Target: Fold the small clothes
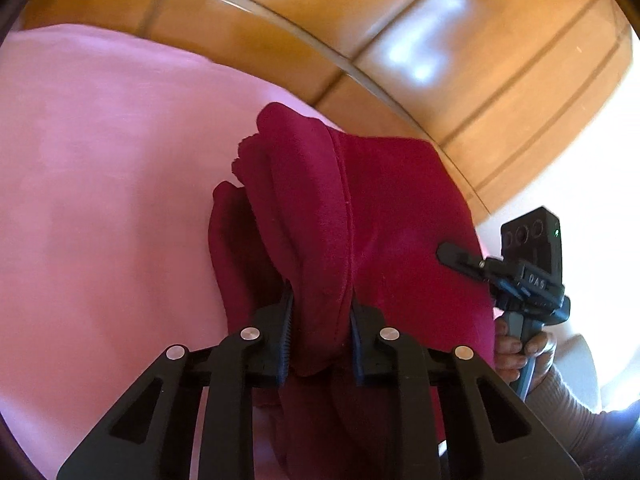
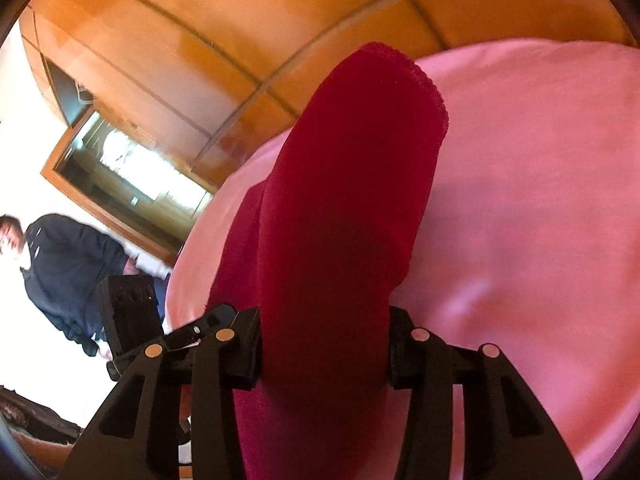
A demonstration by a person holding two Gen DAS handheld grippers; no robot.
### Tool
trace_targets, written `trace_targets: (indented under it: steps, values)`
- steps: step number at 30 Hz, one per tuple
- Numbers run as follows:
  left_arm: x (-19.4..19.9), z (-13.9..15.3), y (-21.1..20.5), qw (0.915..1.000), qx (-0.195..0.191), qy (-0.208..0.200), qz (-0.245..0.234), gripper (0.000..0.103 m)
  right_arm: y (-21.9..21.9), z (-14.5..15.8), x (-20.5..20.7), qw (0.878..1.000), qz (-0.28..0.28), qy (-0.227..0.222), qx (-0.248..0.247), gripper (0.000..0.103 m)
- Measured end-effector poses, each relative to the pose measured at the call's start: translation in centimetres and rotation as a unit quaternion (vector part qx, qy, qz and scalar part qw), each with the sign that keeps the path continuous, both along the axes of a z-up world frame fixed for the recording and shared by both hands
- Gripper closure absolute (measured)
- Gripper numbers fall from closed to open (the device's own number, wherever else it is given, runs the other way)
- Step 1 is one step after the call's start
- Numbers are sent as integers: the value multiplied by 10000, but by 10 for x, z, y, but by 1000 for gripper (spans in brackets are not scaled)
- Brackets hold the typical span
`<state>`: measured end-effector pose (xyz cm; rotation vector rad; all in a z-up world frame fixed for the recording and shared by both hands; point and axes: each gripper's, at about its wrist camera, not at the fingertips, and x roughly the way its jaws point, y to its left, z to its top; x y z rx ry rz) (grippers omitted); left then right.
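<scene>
A dark red fleece garment (image 1: 380,208) hangs bunched over a pink bedsheet (image 1: 100,180). My left gripper (image 1: 322,320) is shut on a thick fold of it, cloth filling the gap between the jaws. In the left wrist view my right gripper (image 1: 452,252) comes in from the right with its fingers against the garment's right side. In the right wrist view my right gripper (image 2: 324,344) is shut on a thick roll of the same red garment (image 2: 352,184), which stands up between the jaws and hides what lies beyond. The pink sheet (image 2: 520,200) lies under it.
Glossy wooden wardrobe panels (image 1: 400,20) stand behind the bed. A person in a dark jacket (image 2: 68,264) stands at the left of the right wrist view near a wood-framed opening (image 2: 132,172). My left gripper's body (image 2: 128,312) shows there too.
</scene>
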<state>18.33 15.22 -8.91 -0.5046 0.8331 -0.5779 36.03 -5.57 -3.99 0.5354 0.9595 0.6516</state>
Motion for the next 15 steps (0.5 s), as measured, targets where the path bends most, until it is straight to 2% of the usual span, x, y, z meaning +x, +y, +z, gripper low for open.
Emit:
trace_targets:
  steps: [5,8,12,15]
  values:
    - [15,10,-70,9980,-94,-68,-615,81,-48,18,-20,9976,-595,-218,-288,61]
    - [32,27,-133,9934,-86,-201,-1127,81,-90,30,-32,9925,-1103,-344,-392,61]
    - [50,50,-210,9850,-5,-417,-1674,81,-150,44,-50,9791,-1891,-526,-540,61]
    - [62,53,-267,9787,284,-423,-1989,81,-184,31,-57,9673,-2405,-353,-728,59]
